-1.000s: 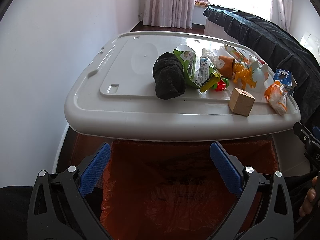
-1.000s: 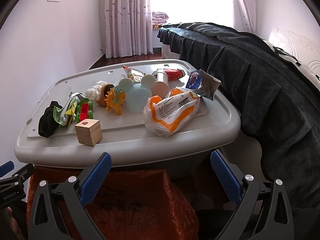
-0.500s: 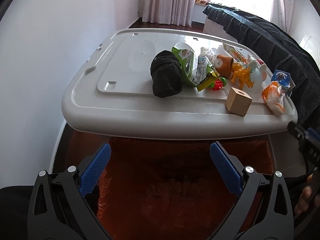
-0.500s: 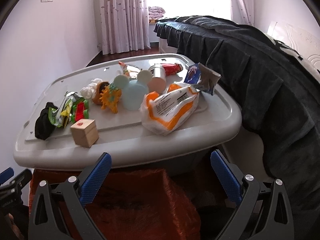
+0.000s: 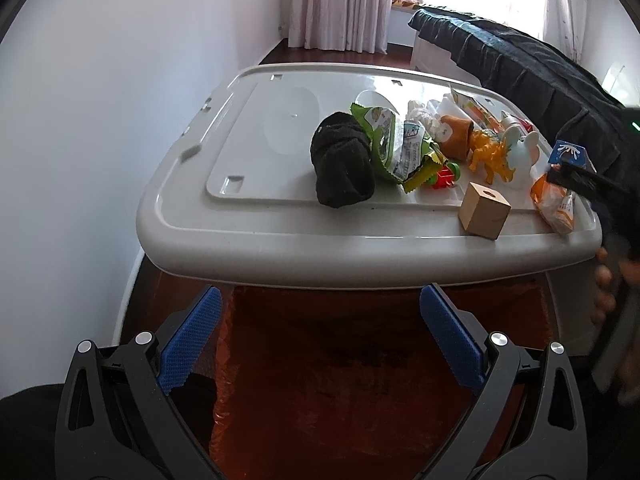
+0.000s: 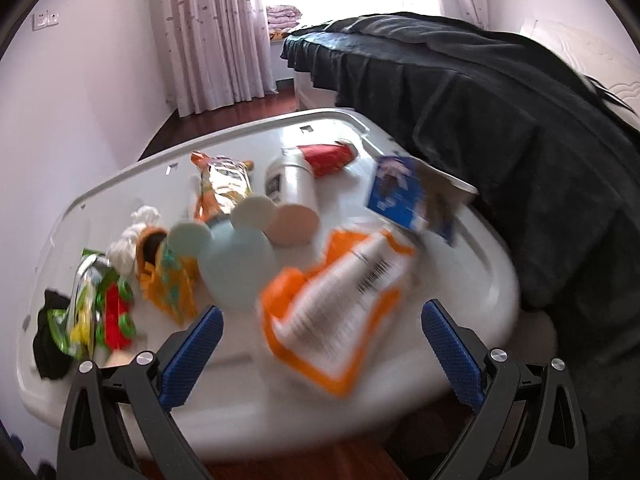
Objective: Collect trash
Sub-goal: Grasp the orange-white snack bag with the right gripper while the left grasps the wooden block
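Note:
A grey bin lid (image 5: 280, 168) serves as a table, also in the right wrist view (image 6: 472, 264). On it lie an orange and white wrapper (image 6: 340, 304) (image 5: 556, 204), a blue carton (image 6: 400, 196), a green snack bag (image 5: 392, 148), a striped snack packet (image 6: 224, 184) and a red wrapper (image 6: 328, 156). My right gripper (image 6: 320, 344) is open, just in front of the orange wrapper, above the lid's near edge. My left gripper (image 5: 316, 340) is open and empty over an orange trash bag (image 5: 340, 380) below the lid.
Toys and other things share the lid: a black sock (image 5: 344, 168), a wooden cube (image 5: 484, 210), a yellow dinosaur (image 5: 492, 156), a pale blue mouse-eared cup (image 6: 236, 264), a white cup (image 6: 292, 196). A dark-covered bed (image 6: 500, 120) stands right; a white wall (image 5: 80, 120) left.
My right gripper has moved forward and up over the lid's edge, close to the orange wrapper; its view is blurred. My left gripper has stayed over the trash bag, open.

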`<state>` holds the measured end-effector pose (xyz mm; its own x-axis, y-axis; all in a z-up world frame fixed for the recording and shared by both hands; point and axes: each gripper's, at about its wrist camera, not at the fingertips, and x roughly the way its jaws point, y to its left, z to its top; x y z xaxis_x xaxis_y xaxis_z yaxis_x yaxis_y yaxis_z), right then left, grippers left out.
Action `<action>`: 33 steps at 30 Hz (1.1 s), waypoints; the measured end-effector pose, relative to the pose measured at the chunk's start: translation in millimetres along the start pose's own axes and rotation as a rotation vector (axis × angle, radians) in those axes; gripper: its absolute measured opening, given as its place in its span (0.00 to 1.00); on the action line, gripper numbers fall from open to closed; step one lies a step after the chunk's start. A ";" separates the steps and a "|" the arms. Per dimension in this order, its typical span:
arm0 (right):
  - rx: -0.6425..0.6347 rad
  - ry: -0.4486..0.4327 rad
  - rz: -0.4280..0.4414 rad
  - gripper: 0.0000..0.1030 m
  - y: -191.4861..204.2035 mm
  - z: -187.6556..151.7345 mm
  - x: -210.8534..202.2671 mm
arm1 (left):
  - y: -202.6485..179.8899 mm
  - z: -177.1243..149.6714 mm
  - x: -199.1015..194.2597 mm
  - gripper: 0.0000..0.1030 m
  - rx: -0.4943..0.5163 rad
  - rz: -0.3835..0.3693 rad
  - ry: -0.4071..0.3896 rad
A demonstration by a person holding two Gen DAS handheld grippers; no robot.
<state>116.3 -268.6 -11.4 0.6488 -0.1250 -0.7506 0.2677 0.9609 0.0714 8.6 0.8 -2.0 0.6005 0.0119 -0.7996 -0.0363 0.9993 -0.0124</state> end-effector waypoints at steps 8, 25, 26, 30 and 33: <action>0.094 0.075 -0.074 0.78 -2.1 1.1 42.1 | -3.4 1.2 4.6 0.94 0.027 0.015 0.003; 0.120 0.079 0.199 0.25 -29.6 -18.3 -30.8 | -39.2 -17.2 -7.6 0.94 0.114 -0.066 -0.089; 0.091 0.073 0.263 0.25 -29.9 -15.6 -49.4 | -43.5 -16.6 -9.1 0.94 0.111 -0.079 -0.100; -0.030 -0.045 0.299 0.26 -36.8 2.0 -99.6 | -68.6 -6.7 -10.0 0.94 0.108 -0.117 -0.171; -0.065 -0.138 0.280 0.27 -47.2 5.0 -120.6 | -95.8 6.0 1.7 0.94 0.113 -0.103 -0.212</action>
<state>28.9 -300.1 79.0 0.7824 0.1183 -0.6115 0.0220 0.9759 0.2170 17.9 -94.7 1.4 0.7510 -0.0946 -0.6534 0.1158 0.9932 -0.0108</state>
